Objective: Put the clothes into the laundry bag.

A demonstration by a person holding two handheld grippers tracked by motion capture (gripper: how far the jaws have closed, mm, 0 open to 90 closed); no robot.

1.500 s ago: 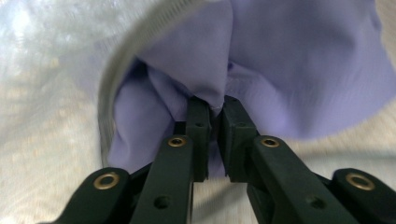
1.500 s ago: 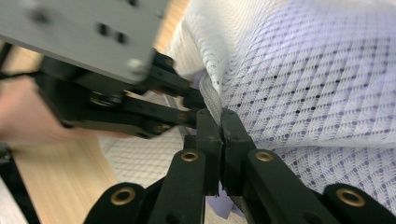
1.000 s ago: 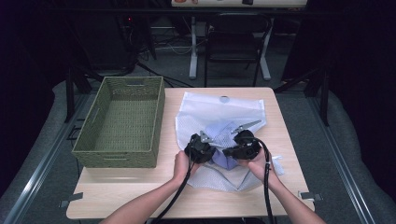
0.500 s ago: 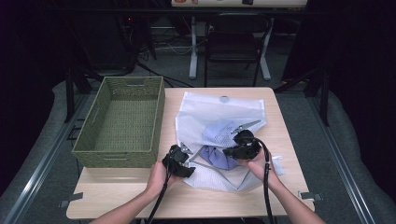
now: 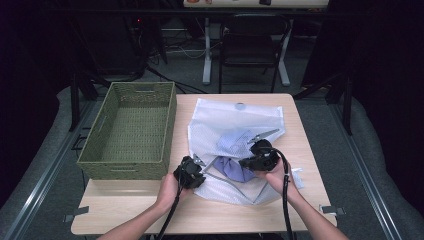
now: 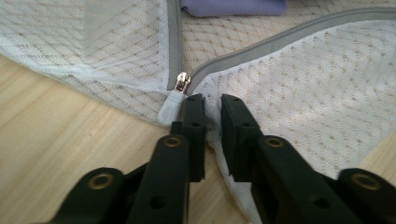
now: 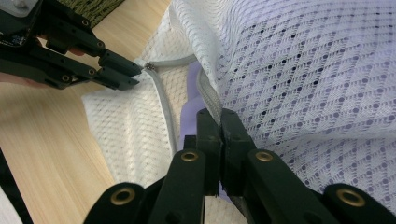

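A white mesh zip bag (image 5: 235, 117) lies on the wooden table (image 5: 135, 205) with a purple garment (image 5: 234, 146) inside it. Its grey zipper (image 6: 280, 42) is parted. My left gripper (image 5: 198, 162) is at the bag's near left corner, where the zipper ends. Its jaws have just been closing and now pinch the mesh edge (image 6: 212, 105) right beside the silver zipper pull (image 6: 181, 83). My right gripper (image 7: 219, 116) is shut on the zipper edge of the bag's upper layer, with the purple garment (image 7: 189, 112) under it. From the right gripper view, my left gripper (image 7: 134, 73) is at the zipper's end.
A green woven basket (image 5: 125, 164) stands at the table's left, with nothing in it. A metal clip (image 5: 264, 134) lies on the bag behind my right gripper. Cables trail from both grippers toward the near edge. A chair (image 5: 250, 45) stands beyond the table.
My left gripper has moved left and nearer, from beside the right gripper to the bag's corner, and its jaws have closed. The right gripper has stayed put.
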